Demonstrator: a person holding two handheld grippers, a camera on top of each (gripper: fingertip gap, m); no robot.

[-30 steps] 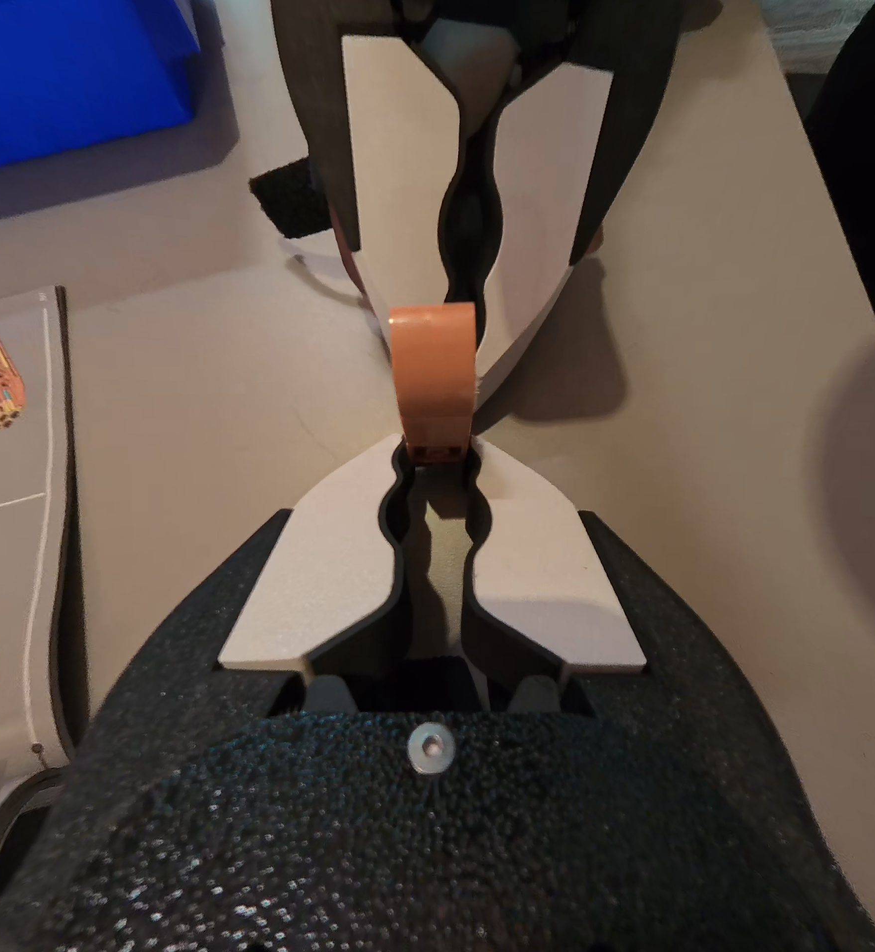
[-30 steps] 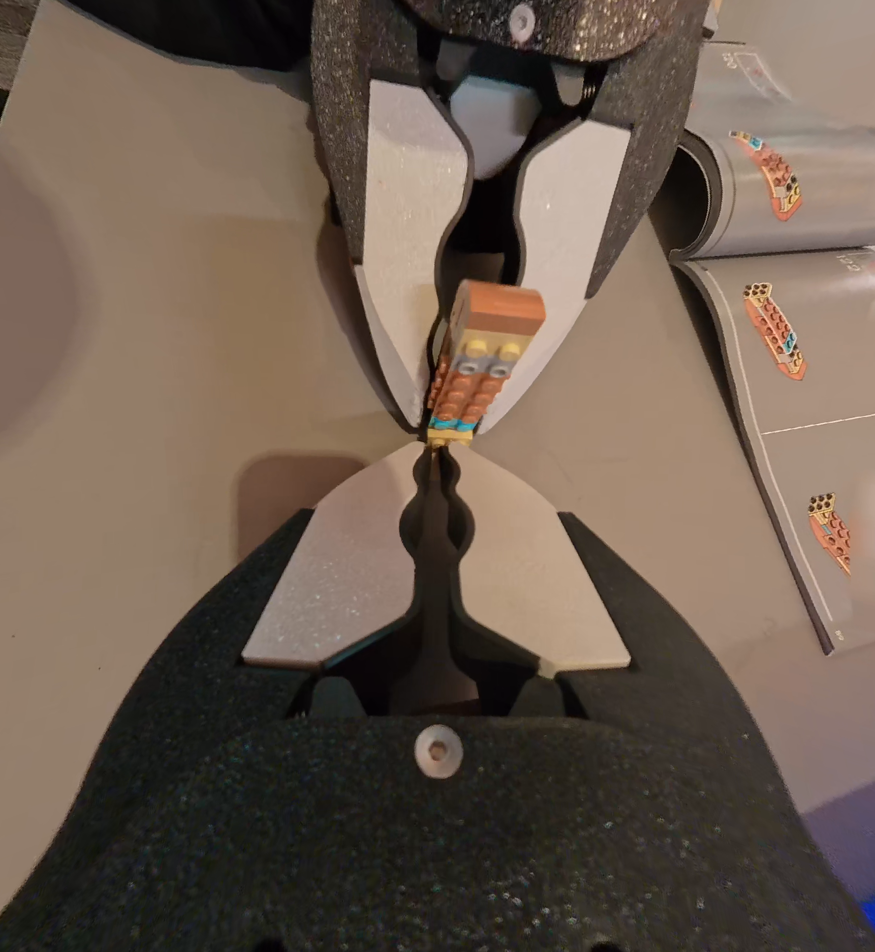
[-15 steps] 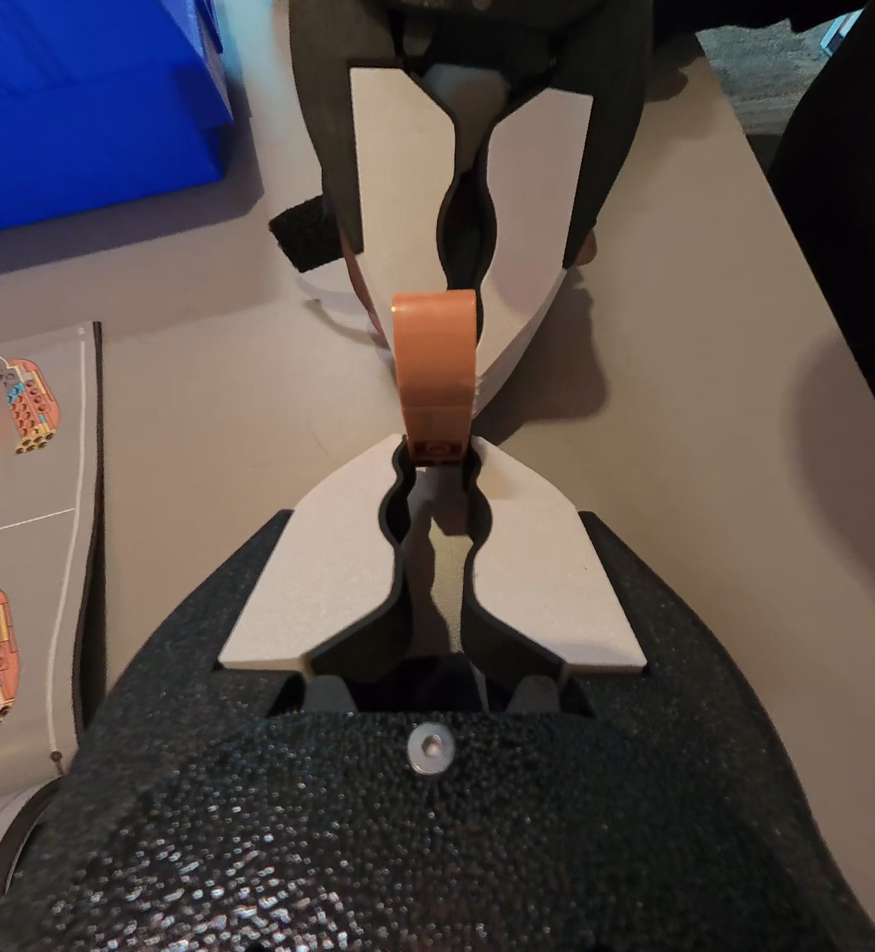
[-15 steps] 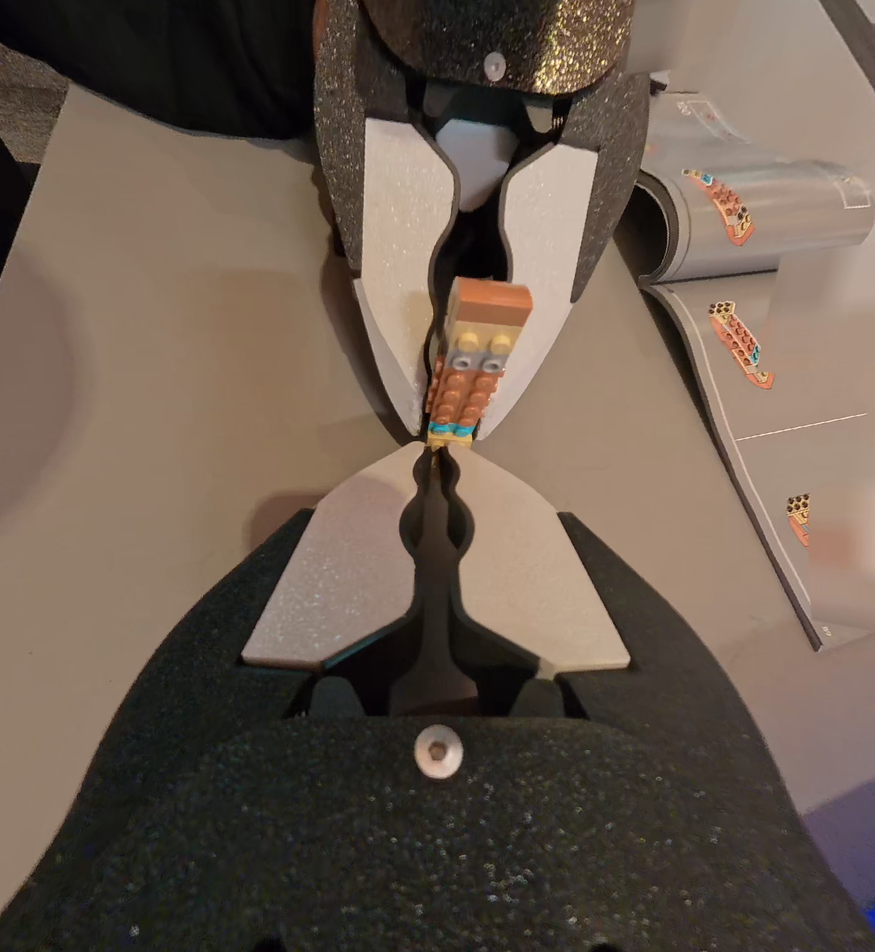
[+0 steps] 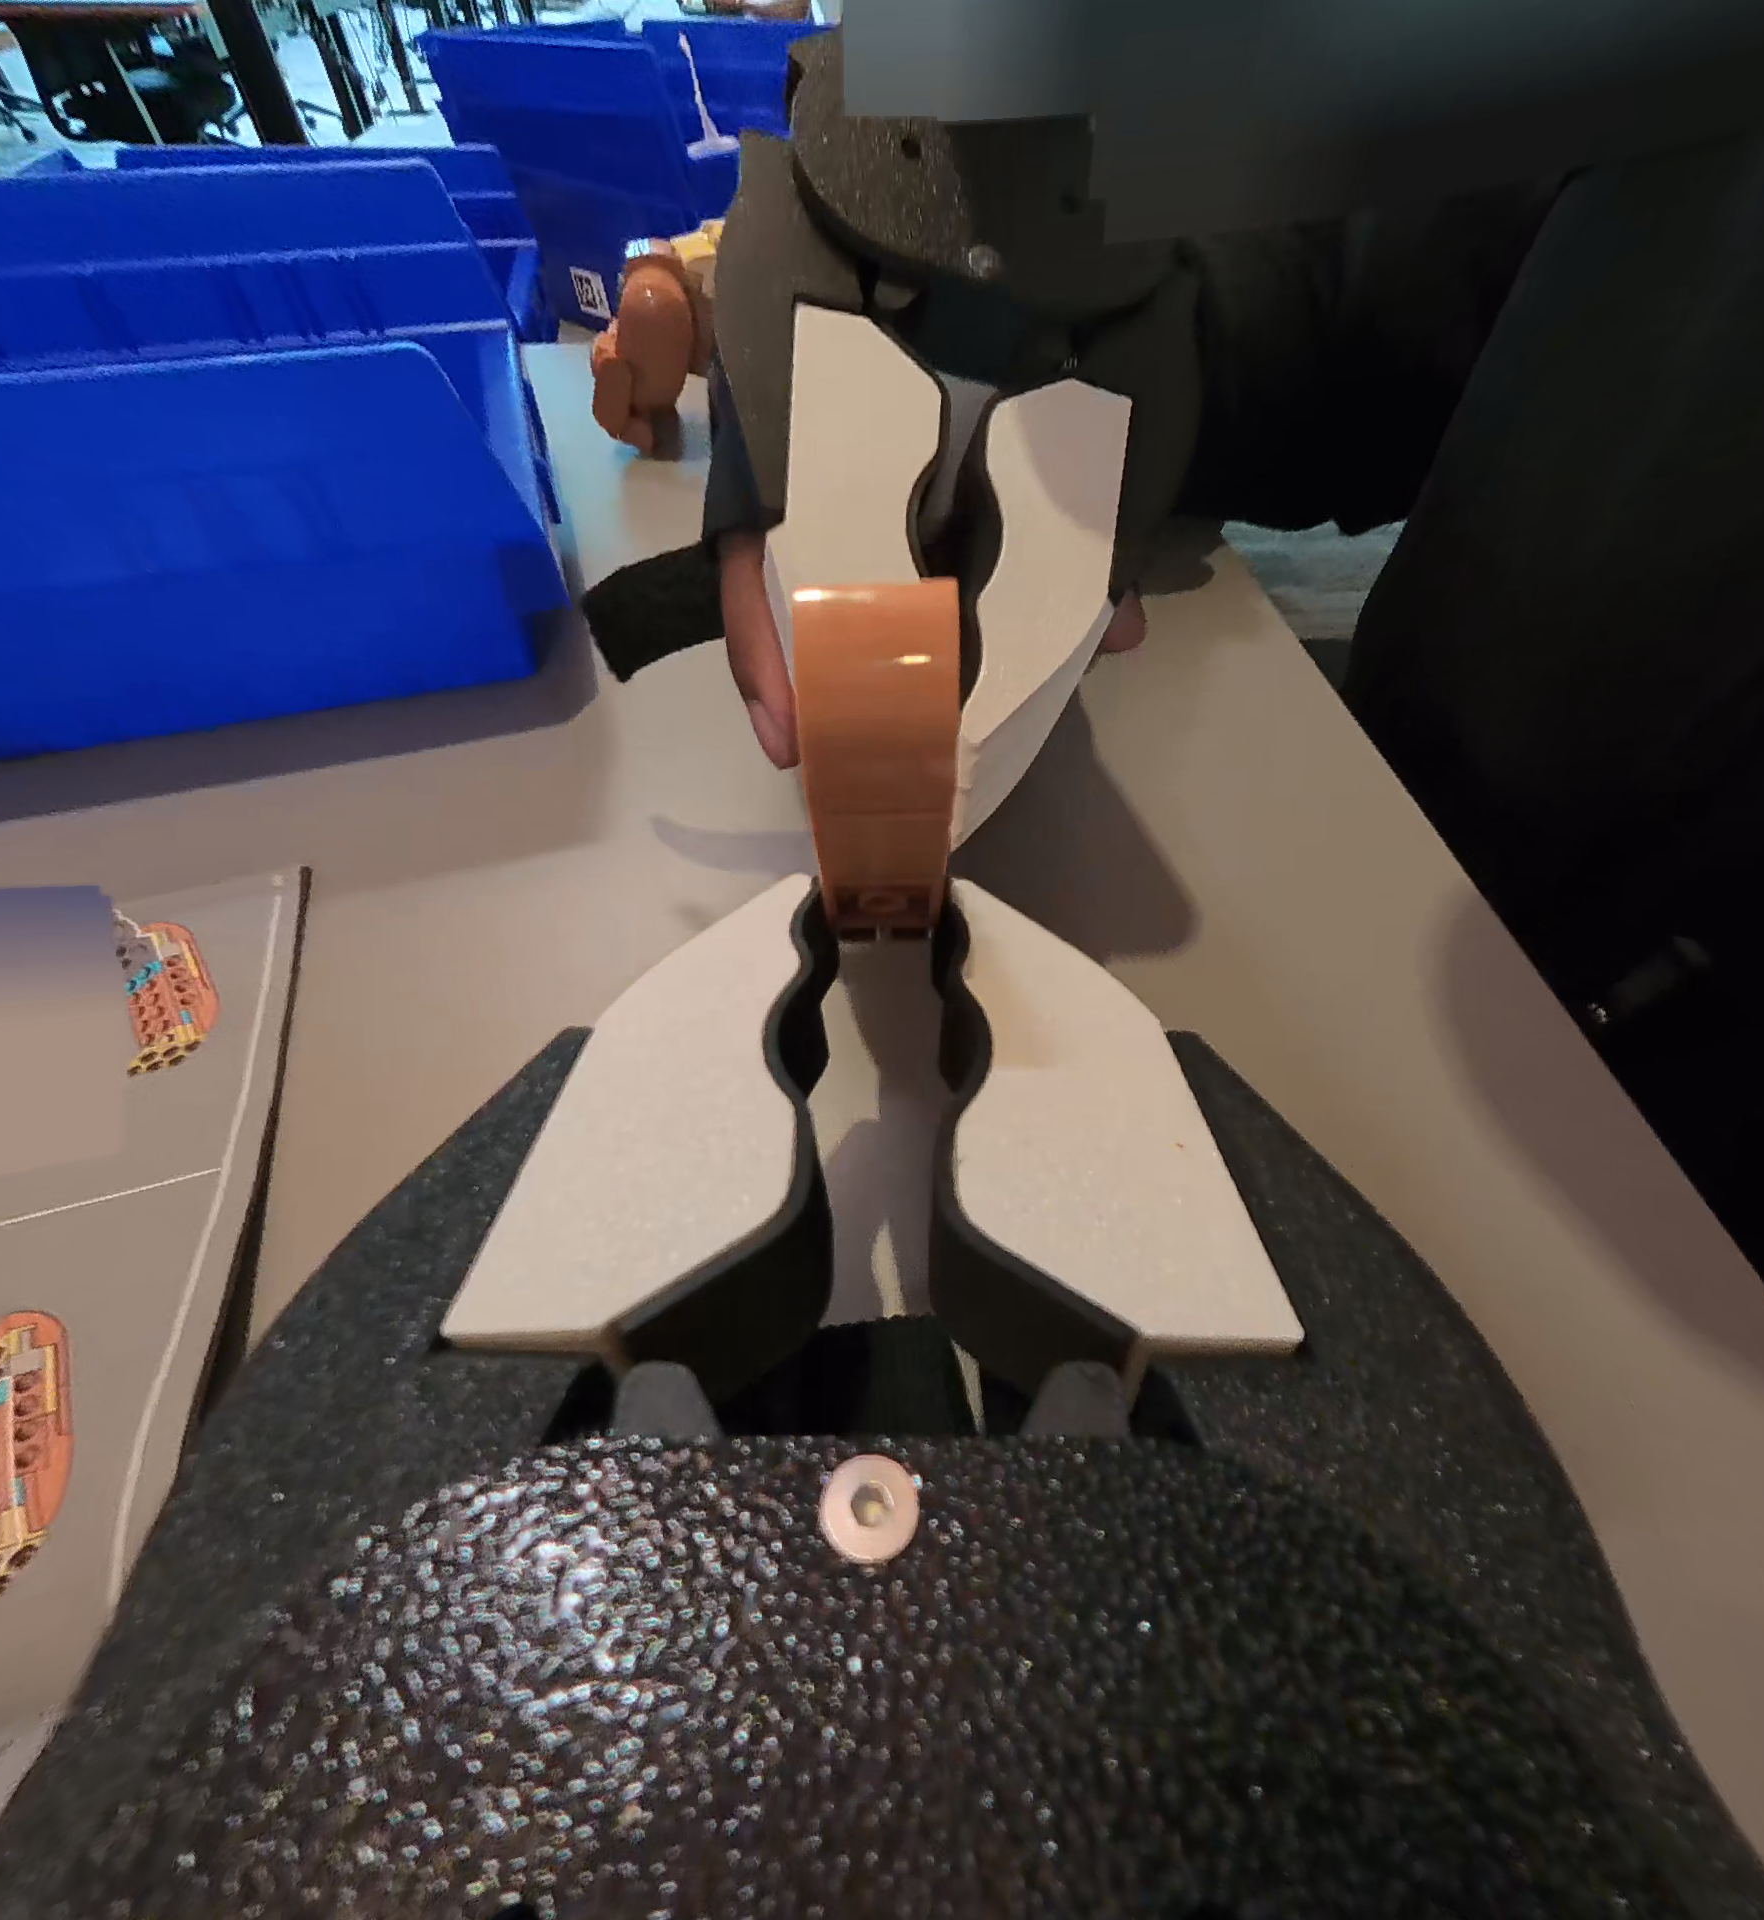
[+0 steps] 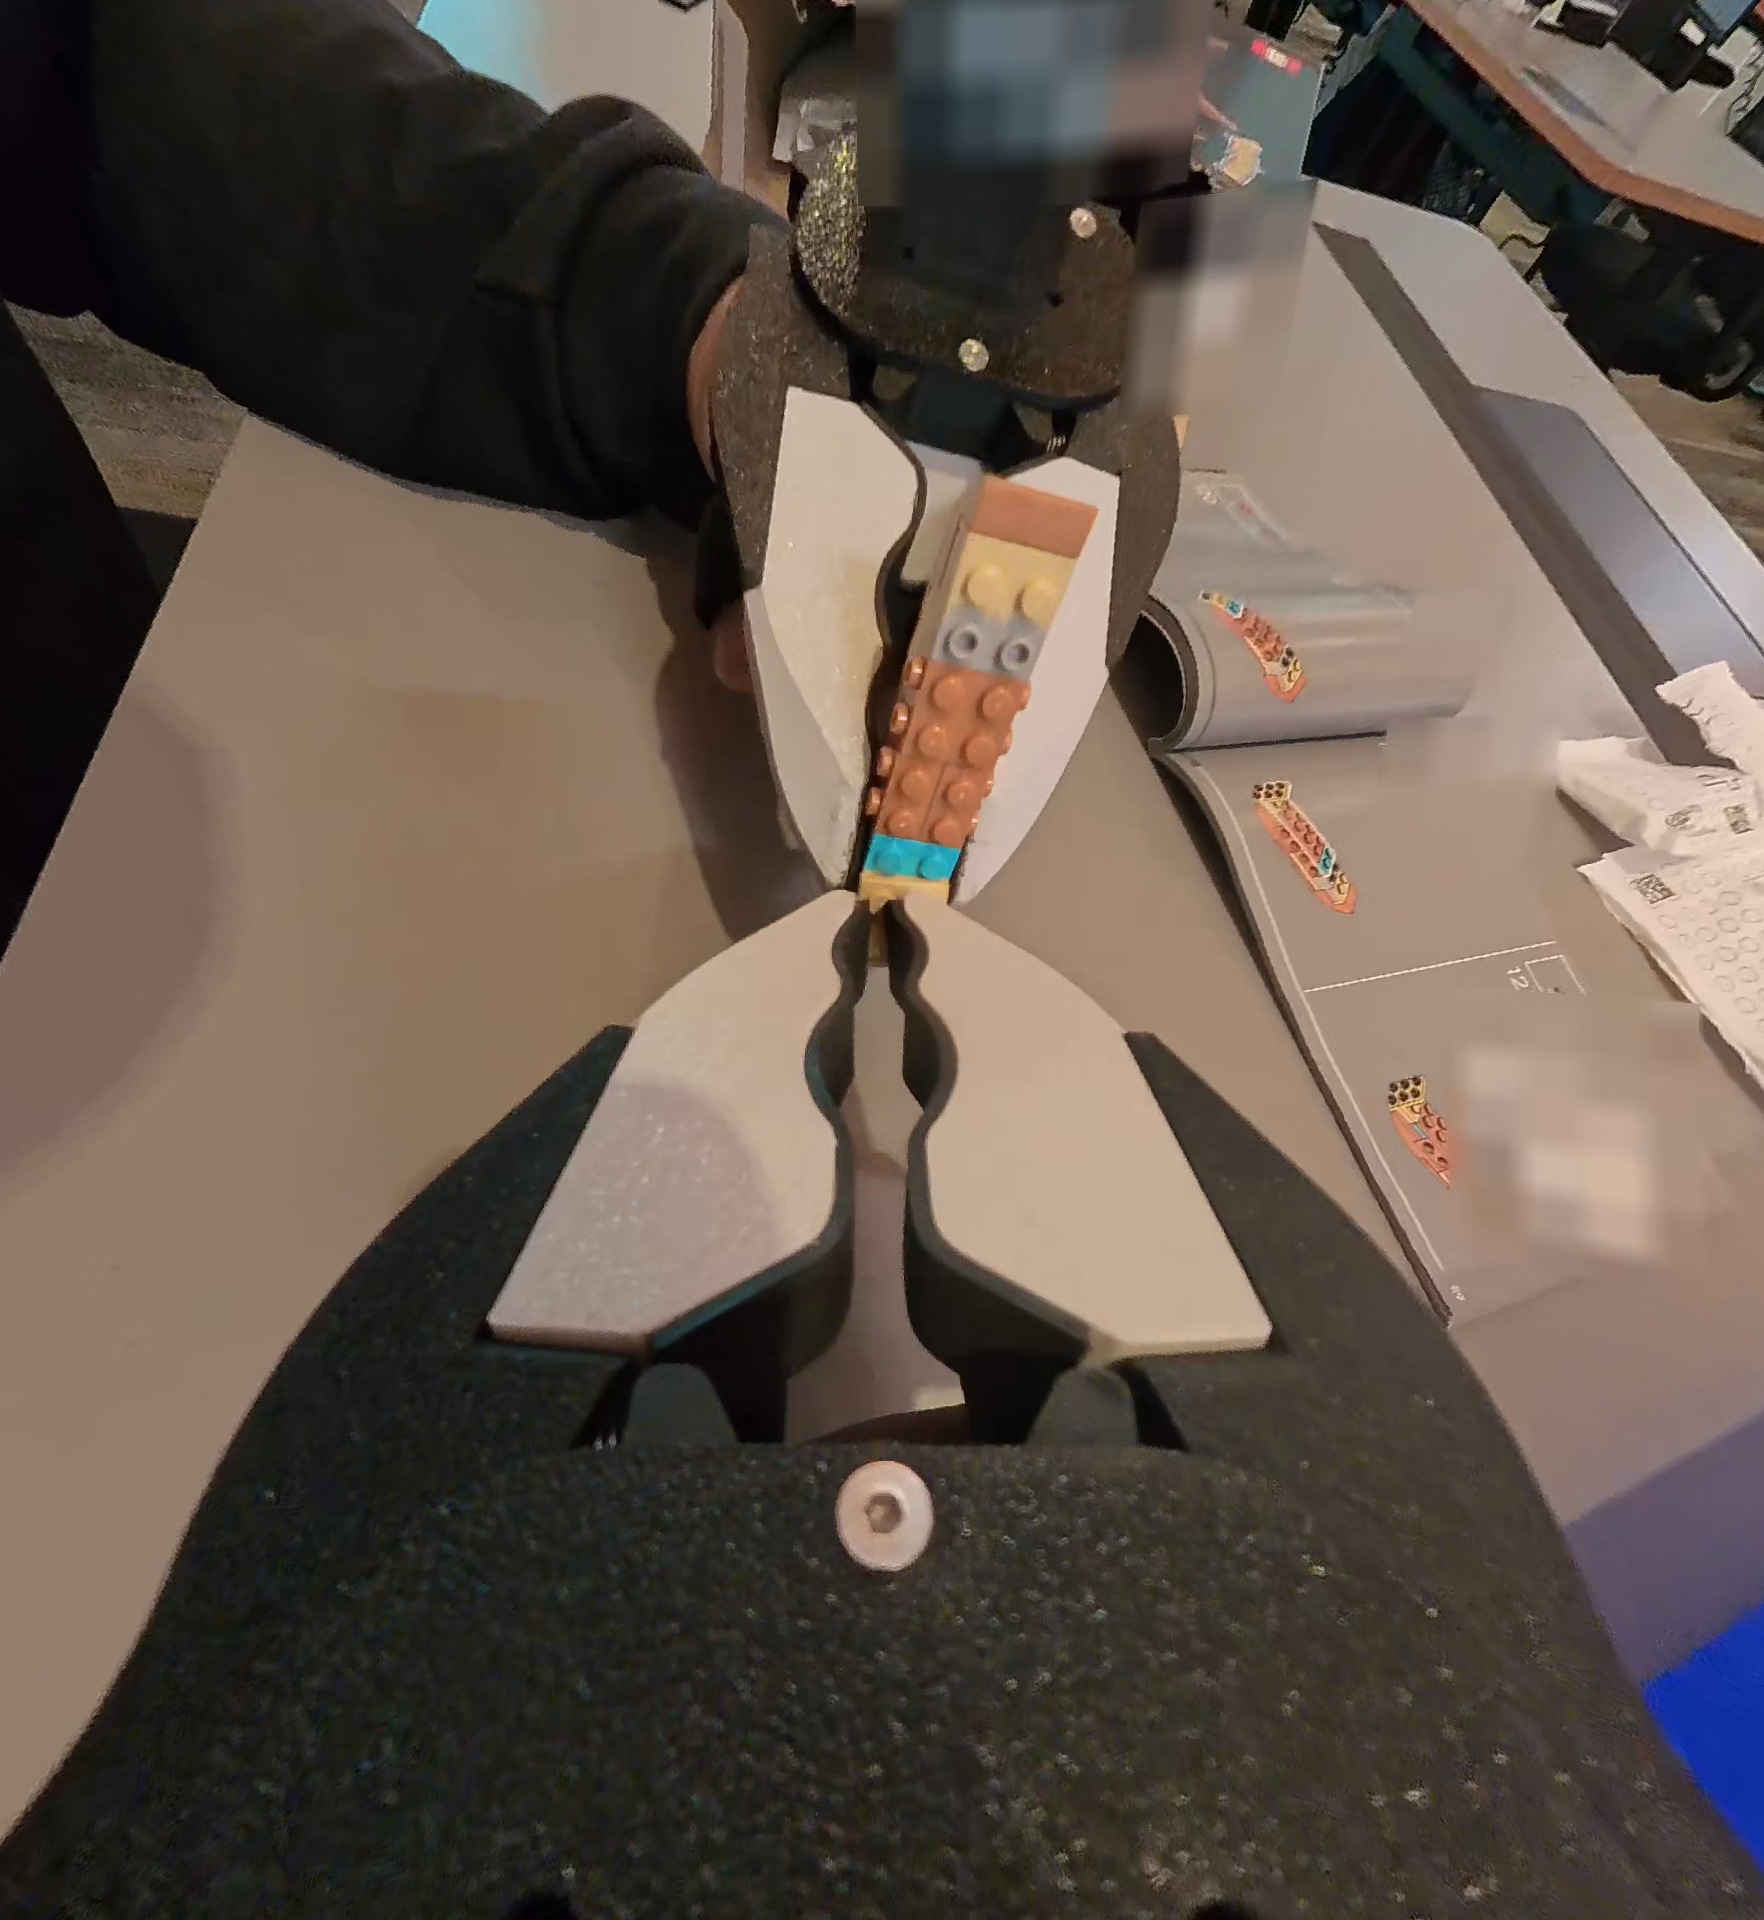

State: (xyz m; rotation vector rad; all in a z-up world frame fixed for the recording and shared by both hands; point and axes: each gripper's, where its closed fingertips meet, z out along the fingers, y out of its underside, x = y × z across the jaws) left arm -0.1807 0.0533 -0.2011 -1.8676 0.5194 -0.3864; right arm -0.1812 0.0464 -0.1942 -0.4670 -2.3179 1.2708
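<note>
The left gripper (image 5: 883,914) clamped its matte white fingers on a glossy brown, studded brick assembly (image 6: 951,727). The right gripper (image 6: 876,920), nearly closed, pinched the assembly's tan end tab. Both hovered above a smooth grey table (image 6: 338,831), beside an open instruction booklet (image 6: 1480,987) and blue plastic bins (image 5: 213,499).

Two wrist cameras facing each other, close over one table (image 5: 1221,831), sharing the brick assembly (image 6: 951,748)

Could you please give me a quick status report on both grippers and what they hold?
Left gripper shut on brick model, wide end. Right gripper pinching its tan tip. Model held above table; booklet and blue bins alongside.
</note>
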